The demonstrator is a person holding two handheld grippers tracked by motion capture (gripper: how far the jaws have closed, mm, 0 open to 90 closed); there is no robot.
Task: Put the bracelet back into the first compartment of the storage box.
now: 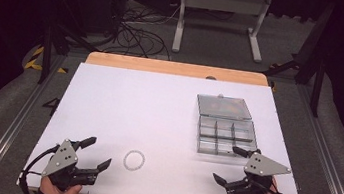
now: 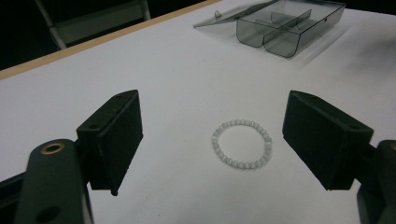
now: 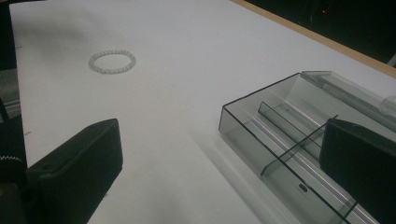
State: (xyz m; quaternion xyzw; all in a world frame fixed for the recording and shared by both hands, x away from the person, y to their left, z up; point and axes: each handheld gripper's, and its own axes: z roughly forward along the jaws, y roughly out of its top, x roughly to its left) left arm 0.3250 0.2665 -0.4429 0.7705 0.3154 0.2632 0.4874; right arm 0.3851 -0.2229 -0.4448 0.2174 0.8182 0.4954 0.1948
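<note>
Black blocky tool point(image 2: 212, 140) jaws flank round pearly bead bracelet point(image 2: 242, 144).

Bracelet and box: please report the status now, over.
Left gripper open, right gripper open, both holding nothing. Bead bracelet flat on white table, between them. Clear divided box open, lid back. Nothing lies between.

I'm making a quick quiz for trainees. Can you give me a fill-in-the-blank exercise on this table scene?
1. The white beaded bracelet lies flat on the ____ table.
2. The lid of the clear grey plastic compartment box is ____.
3. The bracelet lies nearer the ____ gripper than the other gripper.
4. Both grippers' jaws stand ____, holding nothing.

Missing words: white; open; left; open
</note>
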